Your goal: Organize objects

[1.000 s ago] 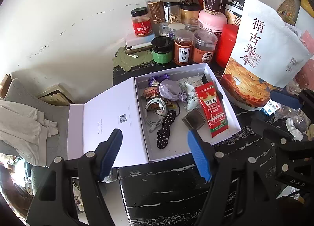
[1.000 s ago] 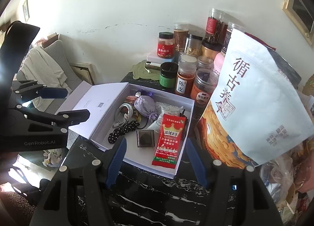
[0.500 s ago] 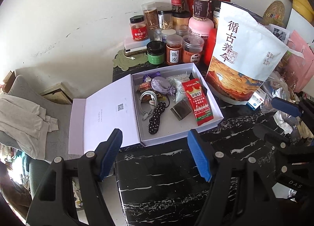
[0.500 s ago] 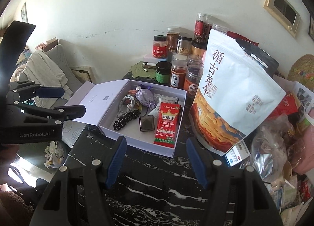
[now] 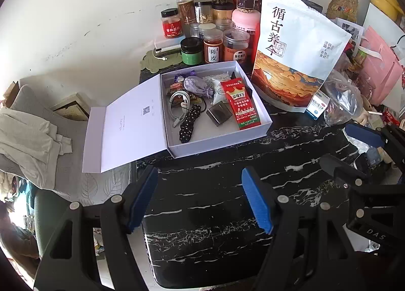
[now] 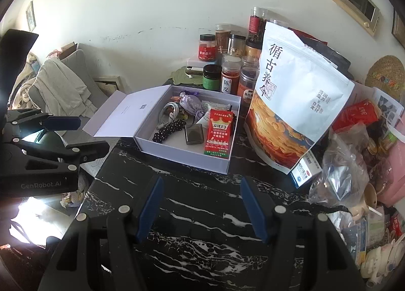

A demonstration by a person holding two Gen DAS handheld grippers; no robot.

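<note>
Soft daylight, sharp, fisheye-warped edges

Small blue-white carton (image 6: 305,169) half behind pouch (image 6: 298,103).

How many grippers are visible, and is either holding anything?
2. The left gripper and right gripper hang open and empty over the black marble table, short of the white box.

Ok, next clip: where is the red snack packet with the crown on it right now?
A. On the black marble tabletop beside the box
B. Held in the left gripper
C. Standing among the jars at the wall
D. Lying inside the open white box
D. The red snack packet lies flat inside the open white box, along its right side next to a small dark square case; both grippers are empty.
</note>
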